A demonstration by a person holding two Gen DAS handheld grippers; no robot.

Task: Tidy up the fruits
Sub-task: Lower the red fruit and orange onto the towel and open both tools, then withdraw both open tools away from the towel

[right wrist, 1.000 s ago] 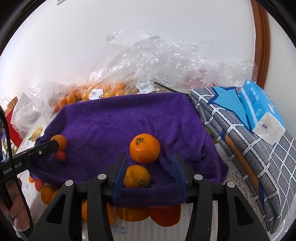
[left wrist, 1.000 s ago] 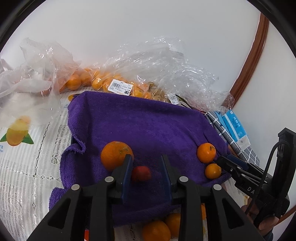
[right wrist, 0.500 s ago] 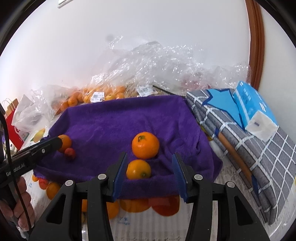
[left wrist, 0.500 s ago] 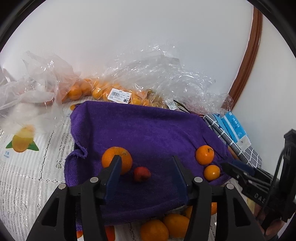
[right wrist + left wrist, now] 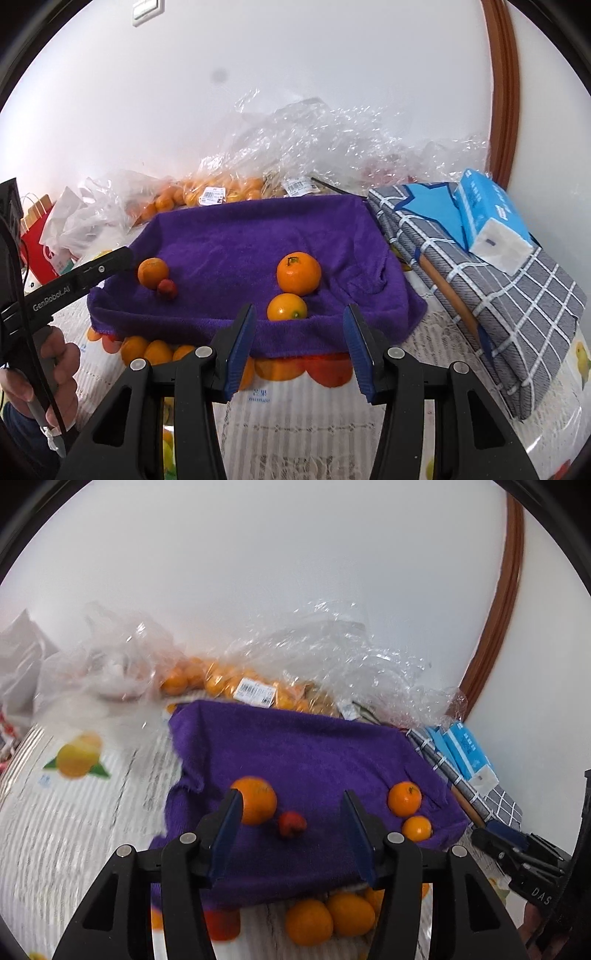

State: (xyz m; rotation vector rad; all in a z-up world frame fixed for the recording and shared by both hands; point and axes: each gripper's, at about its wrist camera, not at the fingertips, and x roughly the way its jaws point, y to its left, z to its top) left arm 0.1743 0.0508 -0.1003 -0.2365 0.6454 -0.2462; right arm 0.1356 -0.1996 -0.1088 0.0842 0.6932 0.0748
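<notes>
Left gripper [image 5: 288,834]: jaws are standing spread and empty, hovering at the near edge of the purple towel [image 5: 295,753]; nothing is sitting between the pads.
Right gripper [image 5: 299,347]: jaws are standing apart with nothing pinched, hanging just in front of the towel's near hem.
Loose fruit under the hem: several oranges [image 5: 328,912] are lying on the tablecloth, partly tucked under the towel's near edge.
Small red fruit [image 5: 291,824]: it is resting on the towel near the left front, touching or just beside 1 large orange [image 5: 255,800]. It is likely light, soft-skinned and easily bruised, so a gentle pinch across its widest part is looking wisest.
Right pair: 1 small orange [image 5: 287,307] is sitting at the towel's near hem, with 1 bigger stemmed orange [image 5: 298,273] just behind it. Both are probably firm, round and prone to rolling; gripping across the middle, clear of the stem, is seeming best.
Towel: it is looking plush and soft, so fruit should be settling, not skidding.
Behind the towel: clear plastic bags of oranges [image 5: 207,195] are piled against the wall.
</notes>
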